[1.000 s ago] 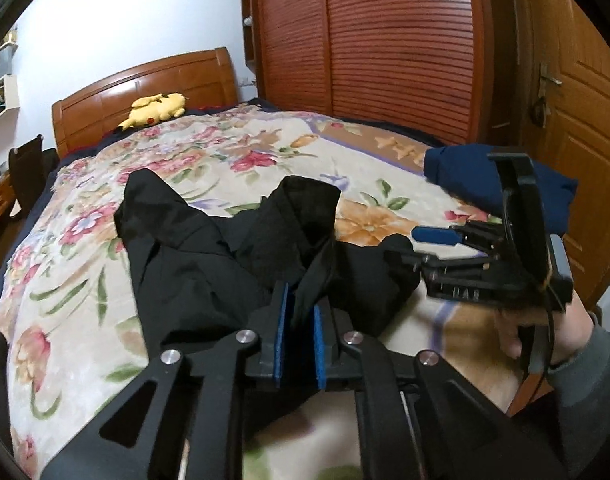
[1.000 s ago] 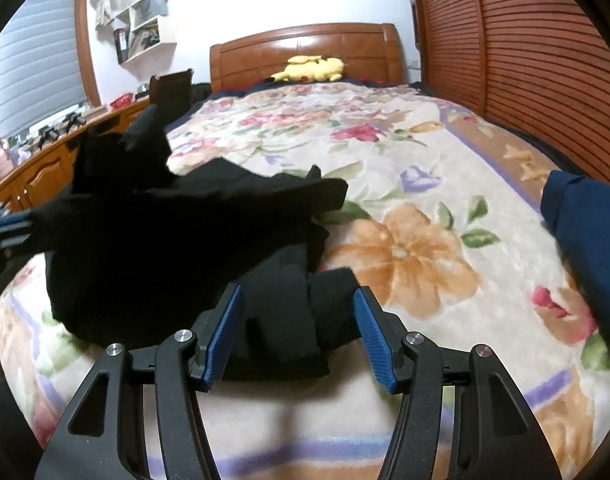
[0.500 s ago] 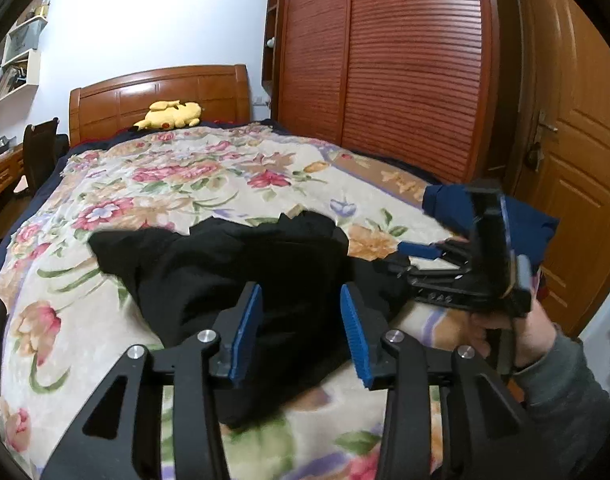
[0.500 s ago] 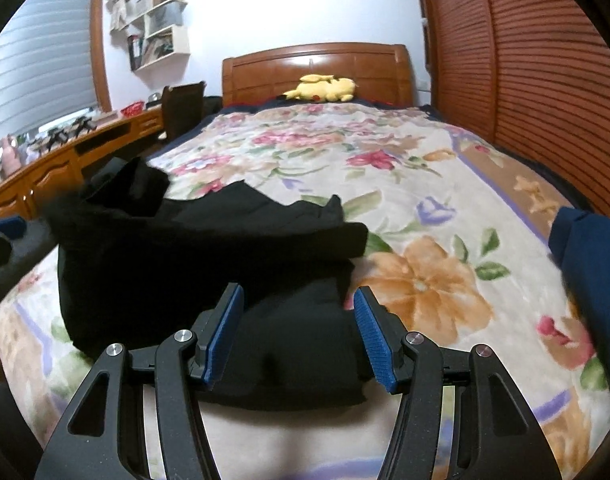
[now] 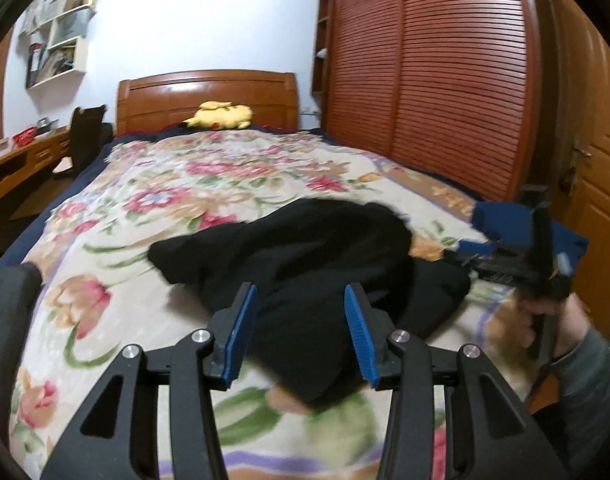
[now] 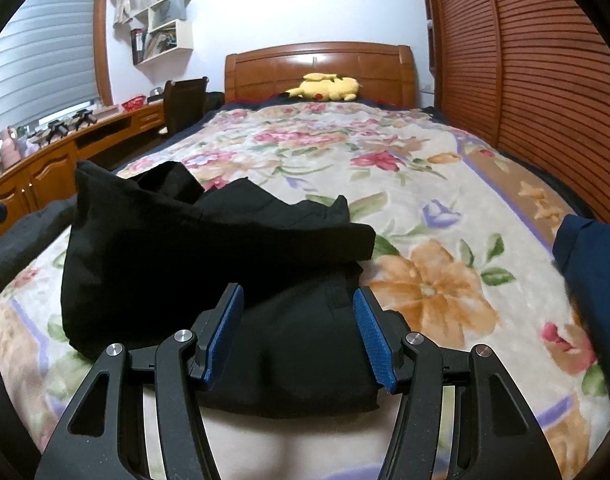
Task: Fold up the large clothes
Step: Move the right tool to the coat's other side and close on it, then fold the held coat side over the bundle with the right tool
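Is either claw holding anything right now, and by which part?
Nothing is held. The left claw and right claw are both open above the black garment, which lies loose on the floral bedspread.

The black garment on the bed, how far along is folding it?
Done: the black garment lies on the bed, roughly doubled over but lumpy. In hand: nothing; the left claw and right claw are both open. Left: flattening and neat folds.

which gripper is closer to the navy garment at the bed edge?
Right. The right gripper sits just in front of the navy garment, overlapping it in the left view. The left gripper is off to its left, over the black garment.
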